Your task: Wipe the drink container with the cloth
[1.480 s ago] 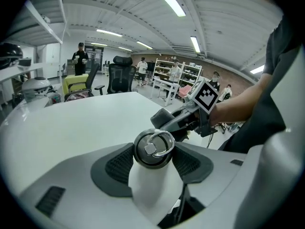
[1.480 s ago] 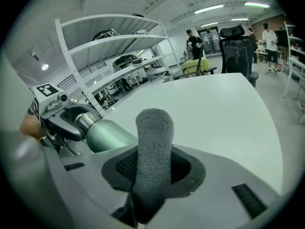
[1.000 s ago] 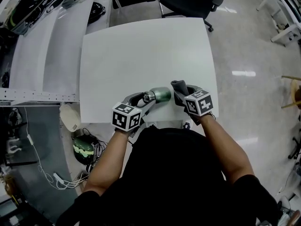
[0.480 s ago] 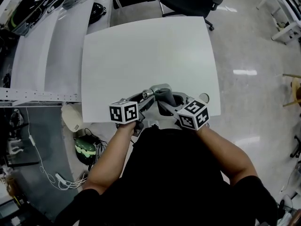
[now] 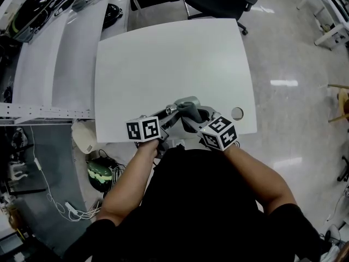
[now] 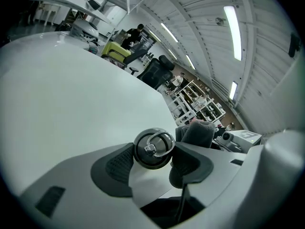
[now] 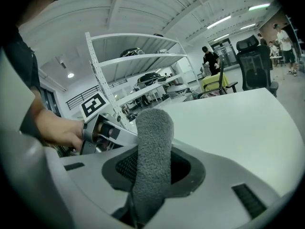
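Where cloth [image 5: 188, 109] meets it | drink container [image 6: 152, 149]: sideways, dark cap, metal ring

Bright, even light falls from the ceiling strip lamps [image 6: 234, 30]. The white surface [image 5: 174, 64] carries hardly any shadow; the floor [image 5: 283, 84] shows glare patches. Both gripper views bend strongly toward dark corners.

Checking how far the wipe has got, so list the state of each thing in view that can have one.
drink container: capped, held on its side, clamped at its cap end.
cloth: bunched, pinched between jaws, lying against the drink container.
left gripper: shut on the drink container.
right gripper: shut on the cloth.
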Available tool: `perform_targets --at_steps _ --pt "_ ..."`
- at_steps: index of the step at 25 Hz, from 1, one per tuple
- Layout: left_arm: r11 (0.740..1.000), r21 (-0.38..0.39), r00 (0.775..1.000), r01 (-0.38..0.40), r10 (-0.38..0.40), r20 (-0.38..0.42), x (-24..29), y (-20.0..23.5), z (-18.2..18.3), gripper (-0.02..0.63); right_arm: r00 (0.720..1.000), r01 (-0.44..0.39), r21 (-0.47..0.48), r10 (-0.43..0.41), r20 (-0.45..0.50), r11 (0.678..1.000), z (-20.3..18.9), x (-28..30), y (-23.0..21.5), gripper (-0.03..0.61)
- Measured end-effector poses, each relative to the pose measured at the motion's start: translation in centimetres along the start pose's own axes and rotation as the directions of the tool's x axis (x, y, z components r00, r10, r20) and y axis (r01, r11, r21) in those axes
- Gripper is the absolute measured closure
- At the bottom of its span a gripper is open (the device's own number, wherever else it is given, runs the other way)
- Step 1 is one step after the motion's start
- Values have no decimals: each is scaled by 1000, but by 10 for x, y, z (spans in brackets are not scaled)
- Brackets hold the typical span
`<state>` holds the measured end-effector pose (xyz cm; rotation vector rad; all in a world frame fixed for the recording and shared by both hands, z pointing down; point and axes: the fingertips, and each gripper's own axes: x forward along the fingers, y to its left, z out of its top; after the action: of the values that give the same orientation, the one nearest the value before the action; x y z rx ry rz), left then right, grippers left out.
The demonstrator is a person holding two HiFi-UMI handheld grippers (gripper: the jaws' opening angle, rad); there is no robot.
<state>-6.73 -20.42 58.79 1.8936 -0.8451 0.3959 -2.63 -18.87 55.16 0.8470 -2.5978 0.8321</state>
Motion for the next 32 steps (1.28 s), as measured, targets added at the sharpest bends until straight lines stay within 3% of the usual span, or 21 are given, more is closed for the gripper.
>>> perform_targets --at_steps 25,32 --pt "996 -84 1000 -10 12 27 2 -1 -1 353 994 92 69 -88 -61 993 -26 -20 -69 472" --pt "997 -81 999 -18 21 38 0 2 3 353 976 170 75 -157 -154 983 -43 -25 -99 471"
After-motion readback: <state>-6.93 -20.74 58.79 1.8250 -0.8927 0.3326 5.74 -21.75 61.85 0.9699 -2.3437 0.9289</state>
